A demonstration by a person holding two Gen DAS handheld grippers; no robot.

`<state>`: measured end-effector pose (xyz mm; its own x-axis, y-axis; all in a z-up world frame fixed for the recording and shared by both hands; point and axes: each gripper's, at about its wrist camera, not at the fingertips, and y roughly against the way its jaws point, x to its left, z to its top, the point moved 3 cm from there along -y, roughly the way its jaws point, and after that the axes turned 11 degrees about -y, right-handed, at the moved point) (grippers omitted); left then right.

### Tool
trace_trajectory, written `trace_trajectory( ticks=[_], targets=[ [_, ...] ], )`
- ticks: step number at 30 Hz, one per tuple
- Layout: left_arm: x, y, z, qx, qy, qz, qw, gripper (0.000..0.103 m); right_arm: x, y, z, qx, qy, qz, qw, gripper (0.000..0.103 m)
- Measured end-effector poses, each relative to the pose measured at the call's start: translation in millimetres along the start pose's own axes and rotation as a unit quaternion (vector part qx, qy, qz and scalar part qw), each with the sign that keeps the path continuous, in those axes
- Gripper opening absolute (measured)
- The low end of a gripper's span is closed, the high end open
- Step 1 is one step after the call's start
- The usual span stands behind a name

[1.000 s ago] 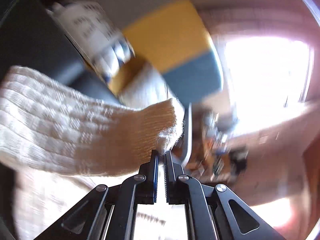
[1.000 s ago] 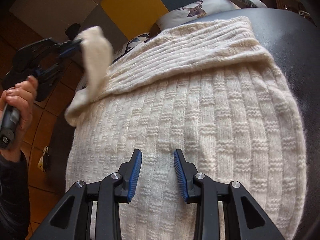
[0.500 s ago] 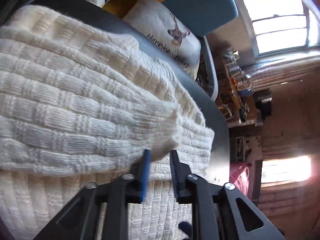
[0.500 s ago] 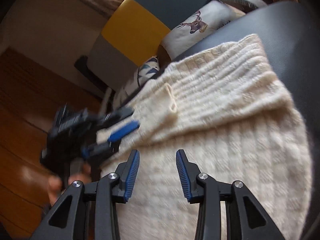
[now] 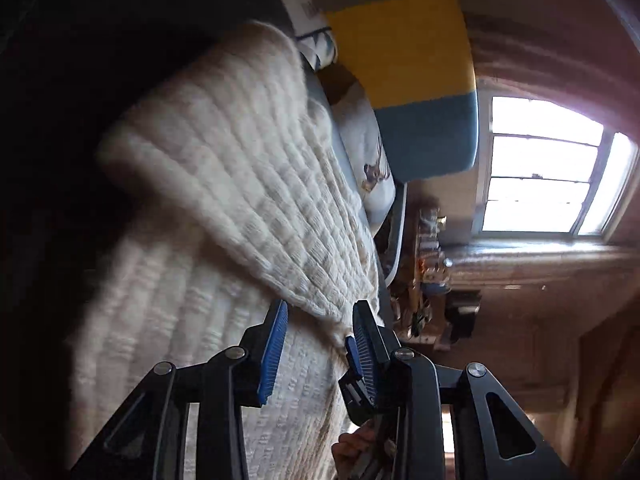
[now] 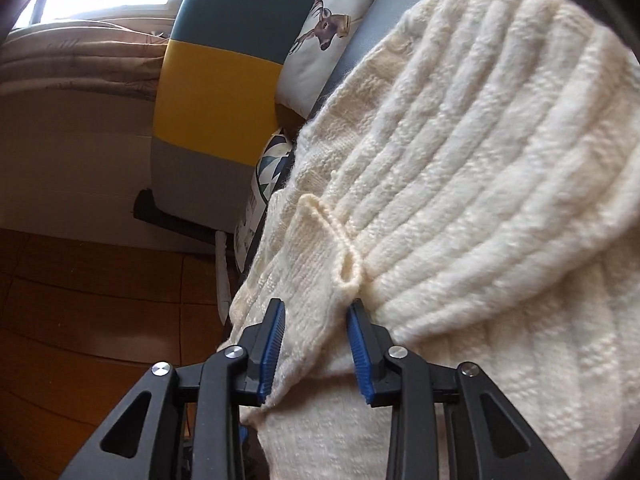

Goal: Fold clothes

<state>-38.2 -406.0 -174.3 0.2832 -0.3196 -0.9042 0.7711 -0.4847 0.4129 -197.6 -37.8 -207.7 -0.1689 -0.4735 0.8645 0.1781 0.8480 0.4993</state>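
A cream knitted sweater (image 6: 460, 168) lies spread on a dark seat, with a sleeve folded across its body. The sleeve's cuff (image 6: 320, 248) lies just ahead of my right gripper (image 6: 316, 340), which is open with the sleeve between its jaws. In the left wrist view the sweater (image 5: 240, 184) fills the left half, with a folded edge ending at my left gripper (image 5: 320, 344), which is open and holds nothing. The other gripper's blue pads (image 5: 352, 354) and a hand (image 5: 356, 452) show behind the left gripper's right finger.
A yellow, teal and grey chair back (image 6: 216, 80) stands beyond the sweater with a deer-print cushion (image 6: 320, 32) and a patterned cushion (image 6: 272, 164). A wooden floor (image 6: 80, 300) lies at left. A bright window (image 5: 548, 168) and cluttered shelf (image 5: 428, 264) show in the left wrist view.
My left gripper has let go of the sleeve cuff and opened wide; the sleeve now lies folded across the body. My right gripper moved left so that the sleeve sits between its jaws.
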Motion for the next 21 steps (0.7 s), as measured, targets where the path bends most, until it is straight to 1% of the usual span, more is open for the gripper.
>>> trace_trajectory(
  ticks=[1, 2, 3, 4, 6, 10, 12, 14, 17, 19, 20, 21],
  targets=[
    [9, 7, 3, -0.012, 0.023, -0.013, 0.9996, 0.035, 3, -6, -1, 0.001, 0.008, -0.015, 1.000, 0.016],
    [18, 15, 5, -0.024, 0.047, -0.027, 0.9983, 0.036, 7, -12, -2, 0.001, 0.023, -0.045, 0.999, 0.006],
    [27, 22, 7, -0.036, 0.070, -0.040, 0.9961, 0.037, 11, -18, -4, 0.000, 0.039, -0.071, 0.997, 0.006],
    [34, 28, 9, -0.046, 0.091, -0.047, 0.9937, 0.037, 16, -20, -5, -0.003, 0.058, -0.082, 0.995, 0.006],
    [42, 36, 11, -0.058, 0.115, -0.063, 0.9897, 0.039, 27, -23, -8, -0.002, 0.087, -0.102, 0.991, 0.006],
    [49, 31, 10, -0.071, 0.146, -0.078, 0.9836, 0.044, 64, -19, -11, 0.001, 0.160, -0.114, 0.981, 0.006],
    [50, 21, 11, -0.072, 0.159, -0.085, 0.9810, 0.046, 88, -14, -14, -0.002, 0.205, -0.119, 0.972, 0.006],
    [50, 15, 16, -0.078, 0.170, -0.087, 0.9785, 0.047, 114, -7, -15, -0.008, 0.240, -0.116, 0.964, 0.006],
    [48, 5, 27, -0.089, 0.172, -0.078, 0.9779, 0.047, 151, 16, -21, -0.025, 0.283, -0.108, 0.953, 0.006],
    [49, 2, 33, -0.096, 0.176, -0.077, 0.9765, 0.047, 161, 40, -17, -0.046, 0.296, -0.102, 0.949, 0.006],
    [49, 2, 35, -0.101, 0.177, -0.078, 0.9760, 0.047, 160, 49, -12, -0.055, 0.296, -0.103, 0.948, 0.006],
    [50, 2, 36, -0.103, 0.174, -0.076, 0.9766, 0.047, 149, 51, -5, -0.057, 0.284, -0.112, 0.951, 0.006]
  ],
)
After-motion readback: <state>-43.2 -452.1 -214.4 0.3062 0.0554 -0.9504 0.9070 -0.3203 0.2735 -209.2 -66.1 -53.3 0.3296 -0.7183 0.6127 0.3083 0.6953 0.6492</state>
